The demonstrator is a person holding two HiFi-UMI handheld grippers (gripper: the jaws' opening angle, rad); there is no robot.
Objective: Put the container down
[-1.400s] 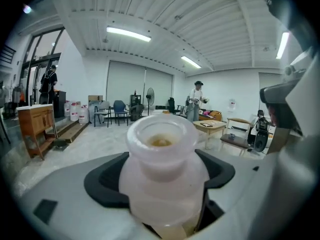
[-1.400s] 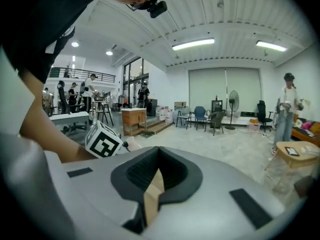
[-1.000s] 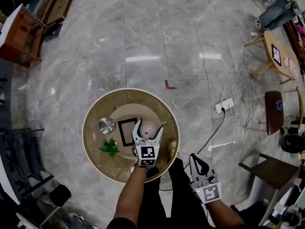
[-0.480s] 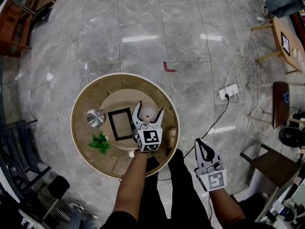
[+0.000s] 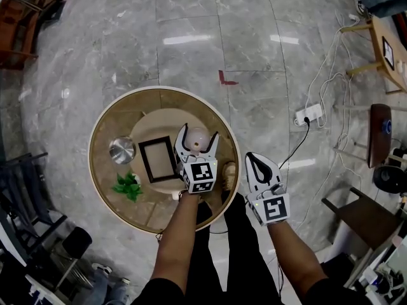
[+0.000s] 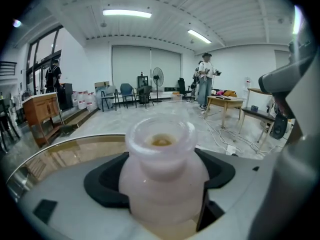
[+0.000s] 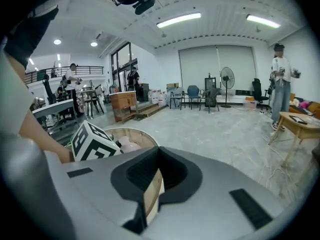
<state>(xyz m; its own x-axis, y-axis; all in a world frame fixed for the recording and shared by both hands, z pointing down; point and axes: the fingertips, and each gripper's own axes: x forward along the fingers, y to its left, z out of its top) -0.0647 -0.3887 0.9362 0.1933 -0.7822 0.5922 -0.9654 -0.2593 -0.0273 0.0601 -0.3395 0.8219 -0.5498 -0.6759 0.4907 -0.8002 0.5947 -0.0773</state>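
We have raised our right gripper (image 5: 252, 158) closer to the round table (image 5: 91, 151) and our left gripper (image 5: 199, 132).

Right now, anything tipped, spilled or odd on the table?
Nothing stands out. The jar is upright between the fingers of the left gripper, no spill; frame, bowl and plant sit apart on the table.

Nothing readable here: no words, numbers or brands, only black-and-white square marker patterns on the left gripper (image 5: 198, 136) and right gripper (image 5: 254, 159) cubes.
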